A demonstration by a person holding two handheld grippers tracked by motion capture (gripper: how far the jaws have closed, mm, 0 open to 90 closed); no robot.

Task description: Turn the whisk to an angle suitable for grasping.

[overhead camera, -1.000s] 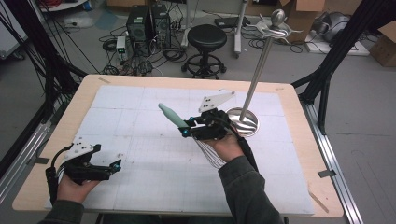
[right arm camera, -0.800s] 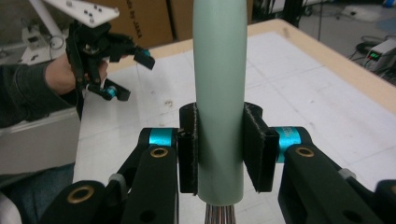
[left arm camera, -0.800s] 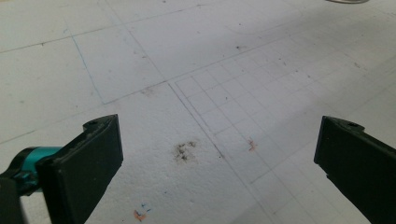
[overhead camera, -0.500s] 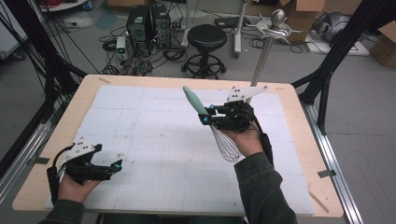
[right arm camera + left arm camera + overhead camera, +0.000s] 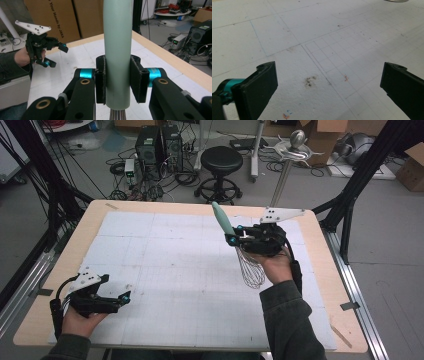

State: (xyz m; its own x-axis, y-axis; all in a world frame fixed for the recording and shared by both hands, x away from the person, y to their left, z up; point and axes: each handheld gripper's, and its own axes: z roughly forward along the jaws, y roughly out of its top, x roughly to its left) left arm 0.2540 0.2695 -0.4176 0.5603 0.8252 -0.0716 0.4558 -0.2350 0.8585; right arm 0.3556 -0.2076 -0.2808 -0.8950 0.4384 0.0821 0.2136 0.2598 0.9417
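two grippers: right gripper [image 5: 231, 239] clamps whisk [image 5: 235, 247] above table [image 5: 150, 210]; left gripper [image 5: 127, 296] jaws wide, nothing between.

Pale wooden worktop [image 5: 95, 222] with a white gridded sheet [image 5: 150, 250] over most of it; grey floor [image 5: 385, 245] behind, pretty cluttered with black cables [image 5: 150, 190]; a round black stool [image 5: 221, 160] sits past the far edge; black computer towers [image 5: 159, 145] to its left; brown cardboard boxes [image 5: 412, 167] off right; black frame struts [image 5: 40, 175] on both sides.
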